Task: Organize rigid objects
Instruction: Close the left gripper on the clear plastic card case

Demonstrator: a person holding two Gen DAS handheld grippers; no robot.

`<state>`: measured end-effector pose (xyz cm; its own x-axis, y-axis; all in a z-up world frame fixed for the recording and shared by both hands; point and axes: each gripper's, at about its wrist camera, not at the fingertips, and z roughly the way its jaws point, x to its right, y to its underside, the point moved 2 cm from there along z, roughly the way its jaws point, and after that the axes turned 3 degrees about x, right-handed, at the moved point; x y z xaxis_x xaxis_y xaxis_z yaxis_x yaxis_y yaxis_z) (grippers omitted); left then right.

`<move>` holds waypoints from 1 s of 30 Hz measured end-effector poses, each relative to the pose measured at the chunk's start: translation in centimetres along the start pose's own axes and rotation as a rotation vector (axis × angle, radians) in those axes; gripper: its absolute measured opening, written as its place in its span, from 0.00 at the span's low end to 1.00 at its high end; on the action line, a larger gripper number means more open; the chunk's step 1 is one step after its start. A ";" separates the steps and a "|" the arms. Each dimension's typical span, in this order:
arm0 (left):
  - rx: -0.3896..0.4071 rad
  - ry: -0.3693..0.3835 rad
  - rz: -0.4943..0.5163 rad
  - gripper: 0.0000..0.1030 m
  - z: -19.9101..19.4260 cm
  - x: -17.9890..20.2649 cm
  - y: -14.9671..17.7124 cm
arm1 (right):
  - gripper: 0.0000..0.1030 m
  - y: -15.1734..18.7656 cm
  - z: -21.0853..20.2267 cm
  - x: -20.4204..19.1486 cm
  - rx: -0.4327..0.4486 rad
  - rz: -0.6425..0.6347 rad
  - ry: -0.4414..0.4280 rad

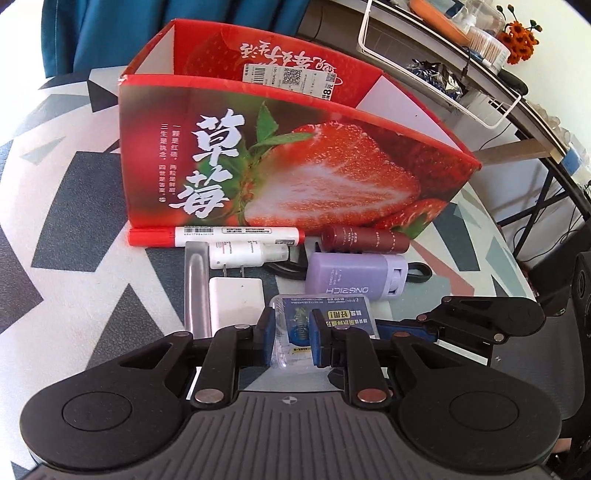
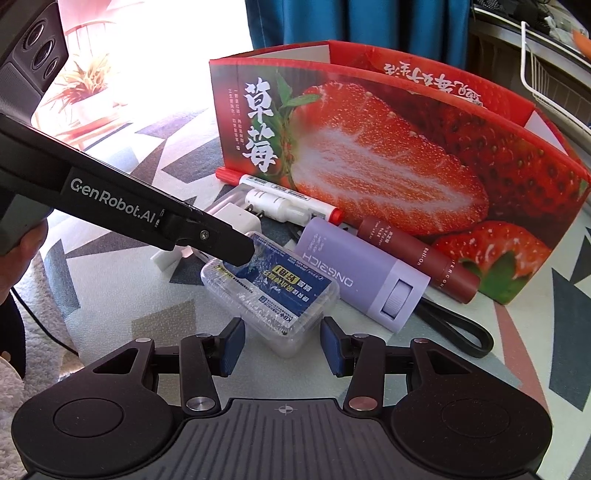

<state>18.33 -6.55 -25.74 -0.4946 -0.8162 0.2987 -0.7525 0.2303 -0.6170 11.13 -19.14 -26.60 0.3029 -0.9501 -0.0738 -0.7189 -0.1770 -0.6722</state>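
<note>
A clear plastic box [image 1: 332, 314] with a blue label lies on the patterned table in front of a tall red strawberry carton [image 1: 295, 155]. My left gripper [image 1: 293, 339] is shut on the box's end. In the right wrist view its black fingers [image 2: 229, 243] reach onto the same box [image 2: 280, 295] from the left. My right gripper [image 2: 282, 349] is open, its blue pads on either side of the box's near corner with small gaps. Behind lie a lilac device [image 2: 362, 280], a dark red roll-on tube [image 2: 417, 254], a red-capped marker [image 1: 221, 234], a small white bottle [image 1: 240, 254] and a white charger [image 1: 236, 299].
A black strap loop [image 2: 461, 332] trails from the lilac device. A white wire rack [image 1: 443, 74] and orange flowers [image 1: 521, 37] sit on a desk at the back right. Blue curtains [image 2: 351, 22] hang behind the carton. A hand [image 2: 22, 240] holds the left gripper.
</note>
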 end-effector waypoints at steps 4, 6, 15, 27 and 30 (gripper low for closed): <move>-0.016 -0.036 -0.022 0.36 0.0 -1.0 0.3 | 0.40 0.0 0.0 0.2 0.000 0.006 -0.007; -0.012 -0.053 -0.011 0.35 -0.2 -1.1 0.2 | 0.39 0.1 0.0 0.3 0.002 0.009 -0.008; -0.056 0.037 -0.088 0.44 1.5 -0.5 0.3 | 0.39 0.0 -0.1 0.2 0.000 0.001 -0.003; -0.060 0.014 -0.061 0.58 2.3 1.2 0.4 | 0.42 -0.4 0.2 0.0 -0.010 -0.023 0.013; -0.052 0.006 -0.019 0.57 1.5 1.7 0.1 | 0.42 -0.6 -0.4 -0.1 -0.002 -0.033 0.015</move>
<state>18.05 -8.73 -26.42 -0.4820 -0.8178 0.3145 -0.7835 0.2416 -0.5725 11.31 -18.99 -25.91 0.3174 -0.9474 -0.0402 -0.7097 -0.2092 -0.6727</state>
